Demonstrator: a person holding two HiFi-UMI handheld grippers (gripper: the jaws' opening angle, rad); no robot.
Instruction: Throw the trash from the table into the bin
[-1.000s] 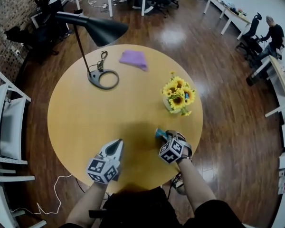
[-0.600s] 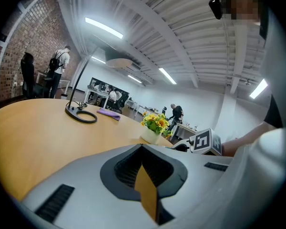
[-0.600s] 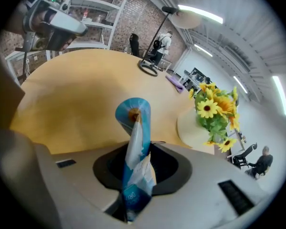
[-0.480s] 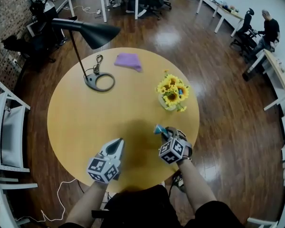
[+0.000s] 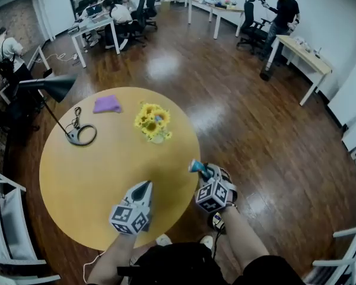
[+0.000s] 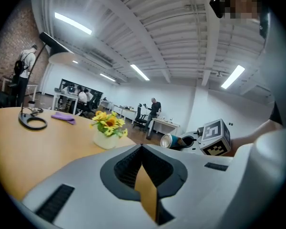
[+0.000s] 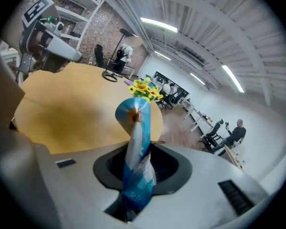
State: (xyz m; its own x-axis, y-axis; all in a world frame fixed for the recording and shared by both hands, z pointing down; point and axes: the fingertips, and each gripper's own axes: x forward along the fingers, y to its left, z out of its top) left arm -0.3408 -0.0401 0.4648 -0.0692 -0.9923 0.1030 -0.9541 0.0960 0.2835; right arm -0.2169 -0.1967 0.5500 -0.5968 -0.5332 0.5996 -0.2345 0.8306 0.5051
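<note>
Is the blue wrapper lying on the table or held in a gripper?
Held. The right gripper, its jaws having just been closing, pinches the blue wrapper, clear of the table.

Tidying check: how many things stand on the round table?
3: a lamp at the left edge, a purple cloth at the far side, a vase of sunflowers right of it. Small bits may escape view.

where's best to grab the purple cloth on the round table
Probably pinch the purple cloth at its bunched middle, from above: it lies low and limp on the round wooden table, so a sideways approach finds little to catch.
</note>
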